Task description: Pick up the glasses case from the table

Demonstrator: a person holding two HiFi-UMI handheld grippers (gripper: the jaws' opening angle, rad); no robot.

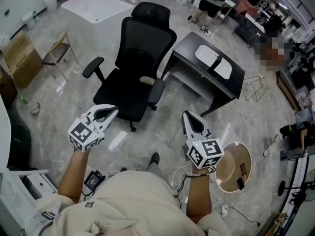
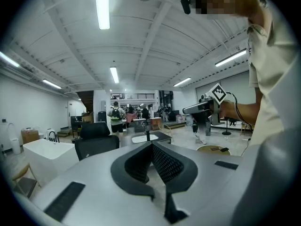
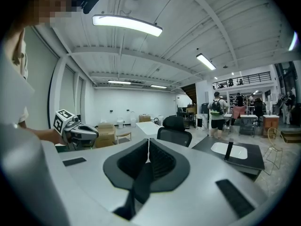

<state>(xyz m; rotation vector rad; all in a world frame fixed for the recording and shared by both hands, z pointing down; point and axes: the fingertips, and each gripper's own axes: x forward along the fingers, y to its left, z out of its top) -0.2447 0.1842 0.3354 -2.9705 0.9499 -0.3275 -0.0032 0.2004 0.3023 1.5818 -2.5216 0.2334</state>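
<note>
white, two-lobed glasses case (image 1: 206, 54) lies flat on dark table (image 1: 191, 44).

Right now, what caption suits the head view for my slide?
Shut, empty left gripper and right gripper held over the floor, facing a black office chair and dark desk.

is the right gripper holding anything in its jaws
No, the right gripper view shows the right gripper with its jaws closed against each other and nothing between them.
</note>
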